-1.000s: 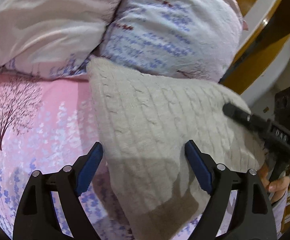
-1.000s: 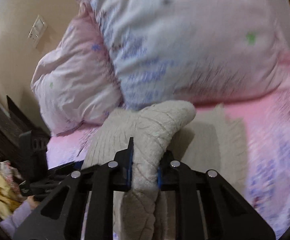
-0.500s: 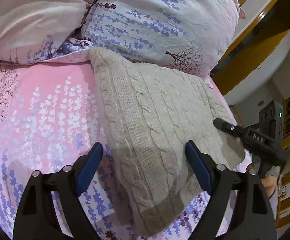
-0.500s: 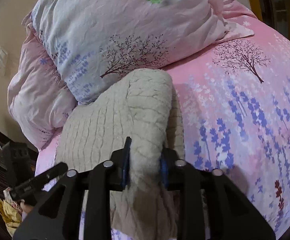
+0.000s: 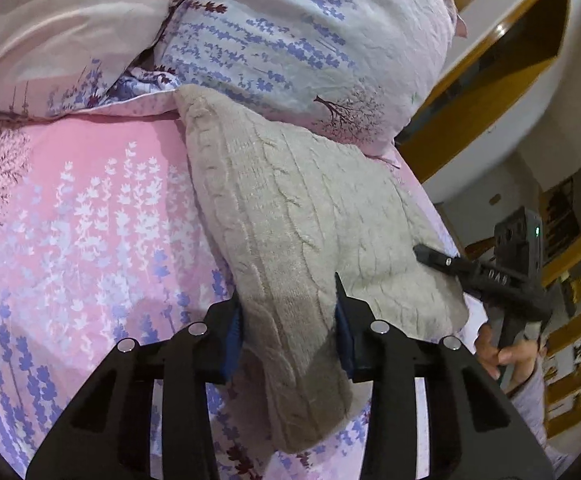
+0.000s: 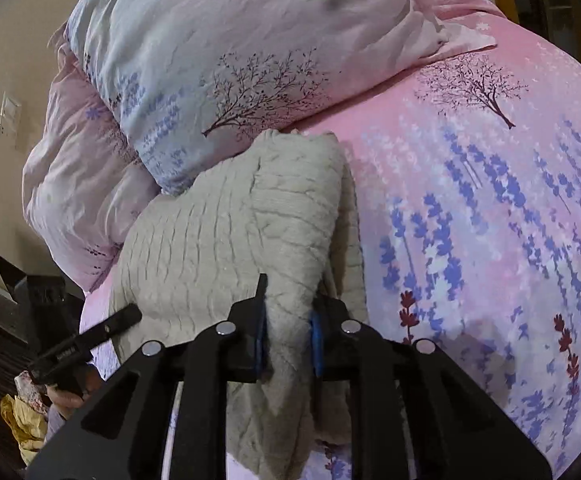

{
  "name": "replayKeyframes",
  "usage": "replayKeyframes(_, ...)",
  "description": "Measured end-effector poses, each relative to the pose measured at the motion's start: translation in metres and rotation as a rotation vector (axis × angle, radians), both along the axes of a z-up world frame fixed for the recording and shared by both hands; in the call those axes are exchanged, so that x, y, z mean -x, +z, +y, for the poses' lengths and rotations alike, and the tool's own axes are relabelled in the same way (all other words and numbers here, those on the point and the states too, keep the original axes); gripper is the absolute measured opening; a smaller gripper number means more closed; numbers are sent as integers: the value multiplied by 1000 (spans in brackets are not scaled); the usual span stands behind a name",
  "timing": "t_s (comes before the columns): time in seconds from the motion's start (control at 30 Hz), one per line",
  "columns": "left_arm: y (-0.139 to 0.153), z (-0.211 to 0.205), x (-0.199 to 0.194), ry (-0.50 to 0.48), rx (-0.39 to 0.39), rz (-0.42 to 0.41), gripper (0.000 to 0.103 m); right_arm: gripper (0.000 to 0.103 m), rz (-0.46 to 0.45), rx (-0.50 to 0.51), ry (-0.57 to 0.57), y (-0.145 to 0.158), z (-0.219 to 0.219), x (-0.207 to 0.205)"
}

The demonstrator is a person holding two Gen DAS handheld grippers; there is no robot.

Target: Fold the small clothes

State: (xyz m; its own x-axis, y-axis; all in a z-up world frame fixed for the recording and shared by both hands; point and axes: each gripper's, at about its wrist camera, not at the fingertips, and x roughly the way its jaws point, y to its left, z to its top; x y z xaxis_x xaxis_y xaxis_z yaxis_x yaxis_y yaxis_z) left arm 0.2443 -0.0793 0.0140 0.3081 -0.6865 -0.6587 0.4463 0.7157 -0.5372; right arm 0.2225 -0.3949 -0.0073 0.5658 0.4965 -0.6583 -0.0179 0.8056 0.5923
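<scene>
A beige cable-knit sweater (image 5: 302, 208) lies folded on the pink flowered bed sheet (image 5: 70, 208), its far end against the pillows. My left gripper (image 5: 288, 332) is shut on the sweater's near edge, with thick cloth between its blue pads. My right gripper (image 6: 288, 332) is shut on a bunched fold of the same sweater (image 6: 226, 232) and holds it raised above the lower layer. The right gripper also shows at the right of the left wrist view (image 5: 442, 262), and the left gripper at the lower left of the right wrist view (image 6: 102, 328).
Two large flowered pillows (image 5: 298, 36) (image 6: 230, 48) sit right behind the sweater. The bed edge and a yellow wooden rail (image 5: 486, 80) are at the right in the left wrist view. A yellow cloth (image 6: 22, 420) lies off the bed.
My left gripper has closed from wide open onto the sweater's near edge. My right gripper still holds its fold and has swung over the bed.
</scene>
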Motion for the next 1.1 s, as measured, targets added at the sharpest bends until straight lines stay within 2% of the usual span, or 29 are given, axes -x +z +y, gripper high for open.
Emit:
replayKeyframes(0.03,1,0,1,8,-7,-4,44,22,0,3,-1,1,2,1)
replayKeyframes(0.07,2,1,1,15,-9,-5,49,29,-1,-11,-1,4,1,1)
replayKeyframes(0.1,3,1,2,23,-22,-13,55,40,-1,-30,-7,5,0,-1)
replayKeyframes(0.17,7,-1,1,43,-57,-36,67,55,-8,-76,-58,7,-14,-6)
replayKeyframes(0.2,8,-1,2,53,-72,-45,71,55,-12,-88,-81,8,-19,-11)
replayKeyframes(0.27,8,-1,0,68,-79,-40,72,55,0,-124,-96,6,-24,-25)
replayKeyframes(0.3,8,-2,-1,73,-74,-27,72,51,16,-138,-88,2,-25,-33)
replayKeyframes(0.33,7,-2,-2,75,-72,-22,72,42,32,-140,-80,-3,-24,-40)
replayKeyframes(0.37,6,-3,-3,78,-69,-17,72,15,36,-119,-62,-5,-17,-51)
replayKeyframes(0.4,6,-4,-3,80,-70,-18,72,9,23,-81,-61,-2,-15,-55)
replayKeyframes(0.47,7,-8,-2,76,-77,-27,71,8,-67,-20,-68,15,-11,-59)
replayKeyframes(0.5,7,-9,-2,73,-80,-36,67,8,-97,-6,-81,22,-10,-59)
replayKeyframes(0.57,6,-13,-3,55,-74,-39,60,8,-99,16,-96,24,-9,-63)
replayKeyframes(0.63,6,-15,-3,56,-78,-44,60,9,-27,84,-107,9,-7,-70)
replayKeyframes(0.67,5,-16,-2,55,-82,-47,60,14,22,93,-105,-4,-6,-73)
replayKeyframes(0.73,6,-15,-2,60,-84,-46,61,26,17,62,-127,-5,-11,-67)
replayKeyframes(0.77,6,-15,-2,65,-81,-40,63,40,14,31,-142,-1,-17,-59)
replayKeyframes(0.8,6,-14,-2,69,-81,-34,68,47,13,9,-146,3,-21,-50)
replayKeyframes(0.9,7,-5,3,80,-71,-12,70,50,-11,-36,-115,8,-31,-18)
replayKeyframes(1.1,6,-5,21,82,-87,-20,70,50,-5,-43,-57,-1,-35,41)
